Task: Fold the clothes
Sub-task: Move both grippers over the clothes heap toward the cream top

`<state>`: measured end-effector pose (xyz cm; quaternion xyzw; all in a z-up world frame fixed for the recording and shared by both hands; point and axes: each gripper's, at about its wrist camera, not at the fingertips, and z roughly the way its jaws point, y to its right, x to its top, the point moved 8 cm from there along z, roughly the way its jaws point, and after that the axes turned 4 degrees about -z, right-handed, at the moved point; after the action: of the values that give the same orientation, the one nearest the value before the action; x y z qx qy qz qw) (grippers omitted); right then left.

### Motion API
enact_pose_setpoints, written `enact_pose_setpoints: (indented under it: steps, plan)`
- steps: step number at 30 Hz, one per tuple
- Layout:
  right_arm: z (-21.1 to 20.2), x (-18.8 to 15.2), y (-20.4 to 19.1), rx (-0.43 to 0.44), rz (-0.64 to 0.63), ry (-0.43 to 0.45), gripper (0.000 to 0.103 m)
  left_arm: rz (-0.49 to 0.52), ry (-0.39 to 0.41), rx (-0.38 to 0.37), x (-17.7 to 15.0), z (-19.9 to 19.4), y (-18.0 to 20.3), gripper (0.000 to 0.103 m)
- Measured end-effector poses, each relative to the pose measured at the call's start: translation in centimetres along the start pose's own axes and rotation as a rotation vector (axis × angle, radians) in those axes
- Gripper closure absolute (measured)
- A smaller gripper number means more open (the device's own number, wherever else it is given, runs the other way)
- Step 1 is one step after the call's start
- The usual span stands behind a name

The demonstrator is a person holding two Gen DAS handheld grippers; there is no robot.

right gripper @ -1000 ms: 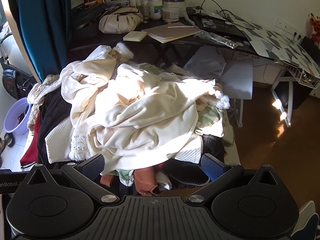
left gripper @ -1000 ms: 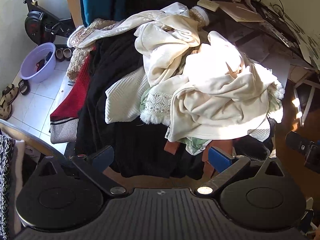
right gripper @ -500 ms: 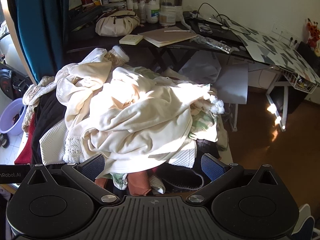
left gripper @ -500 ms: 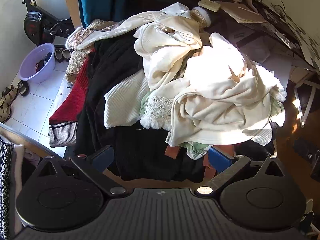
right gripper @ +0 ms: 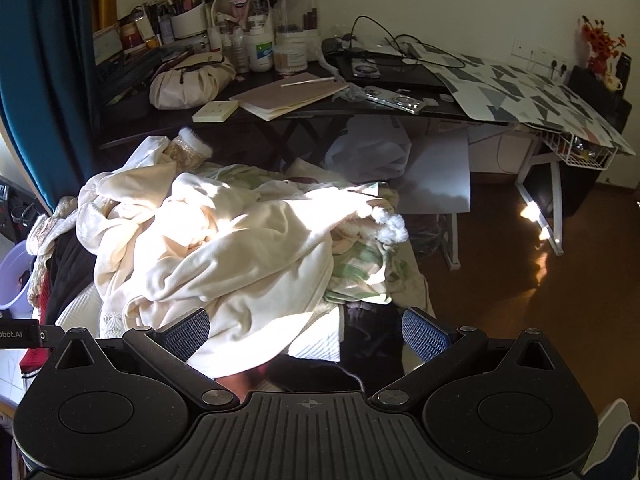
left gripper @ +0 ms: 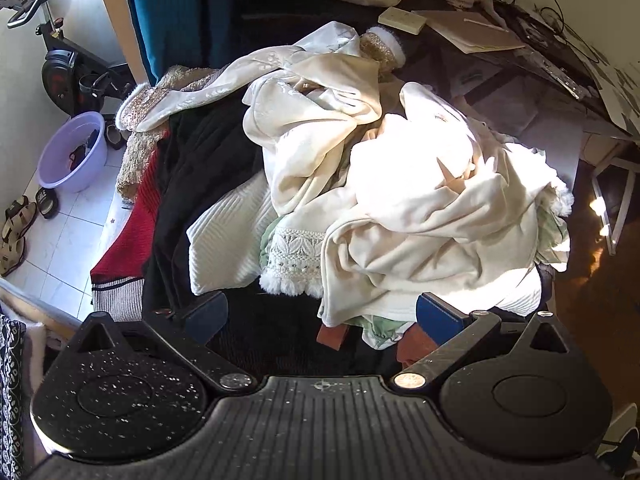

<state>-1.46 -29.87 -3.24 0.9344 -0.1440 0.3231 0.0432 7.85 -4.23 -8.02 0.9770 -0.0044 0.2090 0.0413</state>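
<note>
The left gripper (left gripper: 322,314) hangs with its jaws spread wide and empty over the near edge of the clothes pile (left gripper: 360,200), where a black garment (left gripper: 200,168) and a red knit (left gripper: 132,232) drape off the pile's left side towards bare white floor tiles (left gripper: 60,256) holding a lilac basin (left gripper: 74,152) and sandals (left gripper: 16,228). The right gripper (right gripper: 306,334) is likewise agape and holds nothing, poised over the sunlit cream garment (right gripper: 240,256) on top of the heap. Only its view shows the cluttered dark desk (right gripper: 320,108) close behind the pile and the open brown floor (right gripper: 520,300) to the right.
</note>
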Motion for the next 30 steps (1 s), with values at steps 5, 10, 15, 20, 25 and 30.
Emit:
enact_pose_setpoints:
  steps: [5,10,15,20,25,30]
  plan:
    - [0.2,0.2,4.2,-0.009,0.042,0.008,0.001,0.095,0.031,-0.028,0.4,0.0,4.7,0.001]
    - [1.0,0.3,8.5,-0.067,0.038,0.054,0.001,0.018,0.036,0.001,0.7,0.6,6.2,0.001]
    - [3.0,0.8,10.6,-0.012,-0.028,0.072,0.001,-0.111,0.031,-0.002,0.1,1.1,5.4,0.001]
    - [5.4,2.8,10.6,0.031,-0.11,0.093,0.001,-0.206,0.039,0.007,-0.3,1.7,3.7,0.001]
    - [8.0,5.7,8.1,0.13,-0.111,0.056,0.001,-0.264,0.037,0.048,-0.1,2.9,1.0,0.001]
    - [11.2,7.1,5.1,0.159,-0.106,0.01,0.001,-0.268,0.004,0.028,0.4,5.6,-0.5,0.001]
